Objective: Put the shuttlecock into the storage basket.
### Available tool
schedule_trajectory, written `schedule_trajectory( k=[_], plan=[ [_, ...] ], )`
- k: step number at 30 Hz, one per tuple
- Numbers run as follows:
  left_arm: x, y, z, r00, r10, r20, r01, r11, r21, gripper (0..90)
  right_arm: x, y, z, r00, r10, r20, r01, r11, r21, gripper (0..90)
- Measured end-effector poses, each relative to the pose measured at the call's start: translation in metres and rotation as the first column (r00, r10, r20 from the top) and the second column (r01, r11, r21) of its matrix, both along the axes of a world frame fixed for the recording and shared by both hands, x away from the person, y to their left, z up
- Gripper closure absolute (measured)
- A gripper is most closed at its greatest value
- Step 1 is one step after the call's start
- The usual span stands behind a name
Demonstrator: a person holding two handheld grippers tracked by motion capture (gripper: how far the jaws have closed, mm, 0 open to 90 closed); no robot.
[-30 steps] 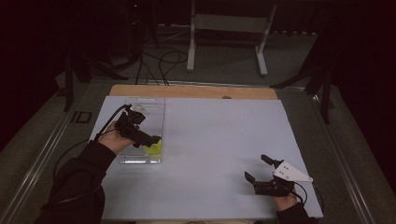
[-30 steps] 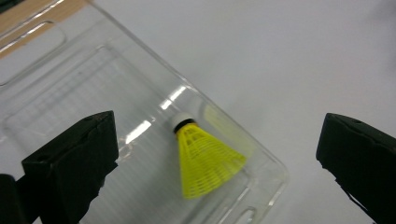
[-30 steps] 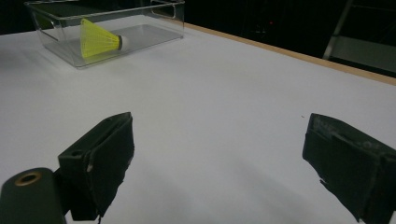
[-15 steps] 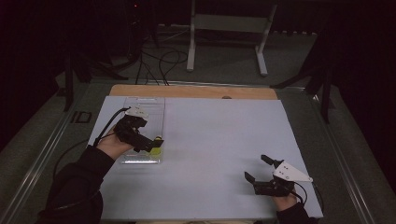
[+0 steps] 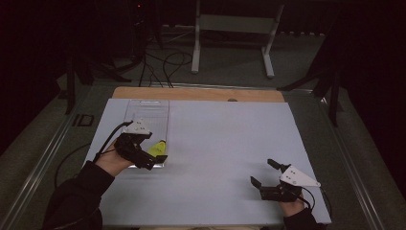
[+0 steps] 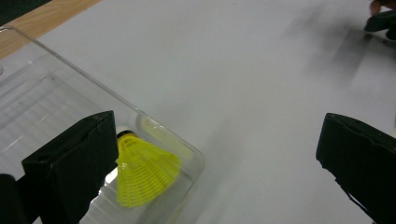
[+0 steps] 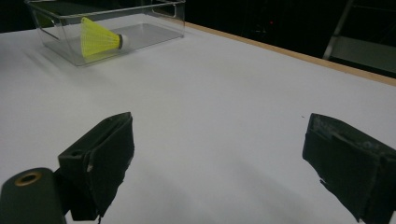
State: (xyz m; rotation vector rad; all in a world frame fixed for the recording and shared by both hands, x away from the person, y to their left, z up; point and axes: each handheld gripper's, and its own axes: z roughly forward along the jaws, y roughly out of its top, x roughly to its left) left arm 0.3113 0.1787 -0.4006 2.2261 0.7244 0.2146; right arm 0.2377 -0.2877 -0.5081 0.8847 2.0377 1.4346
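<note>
— Since a second ago our left gripper (image 5: 152, 161) has pulled back toward us from over the shuttlecock (image 5: 157, 148), and its jaws now stand wide with nothing between them. Our right gripper (image 5: 263, 173) has stayed put near the front right of the mat.

— Agreed. Nearest us, our right hand (image 5: 290, 207) rests low on the table (image 5: 225, 139), that gripper also spread wide and empty. Our left forearm comes in from the lower left in a dark sleeve, the hand angled to the right beside the clear box (image 5: 146, 116).

— From above we see only a yellow tip past the gripper. The left gripper view gives us the netted plastic skirt of the shuttlecock (image 6: 142, 170), lying in the near corner of the box (image 6: 60, 100).

— And the right gripper view shows the shuttlecock (image 7: 99, 37) on its side, pale cork pointing away from the near wall. The box (image 7: 140, 21) is smooth, see-through, with rounded corners; the mat is matte white, edged by wood farther off.
</note>
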Motion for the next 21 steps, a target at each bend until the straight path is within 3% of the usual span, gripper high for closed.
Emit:
schedule_trajectory(
  k=[6, 17, 21],
  plan=[
    [-0.015, 0.002, -0.007, 0.9996, -0.025, 0.016, 0.026, 0.9987, -0.043, 0.0, 0.000, 0.000, 0.000, 1.0000, 0.000, 0.000, 0.000, 1.000, -0.001, 8.9],
    [-0.034, 0.008, -0.025, 0.9984, -0.042, 0.037, 0.045, 0.9957, -0.081, 0.0, 0.000, 0.001, 0.000, 1.0000, 0.002, -0.002, -0.002, 1.000, -0.004, 8.9],
    [-0.041, 0.009, -0.033, 0.9966, -0.052, 0.063, 0.058, 0.9942, -0.091, 0.0, 0.000, 0.001, 0.000, 1.0000, 0.001, -0.001, -0.002, 1.000, -0.004, 8.9]
  ],
)
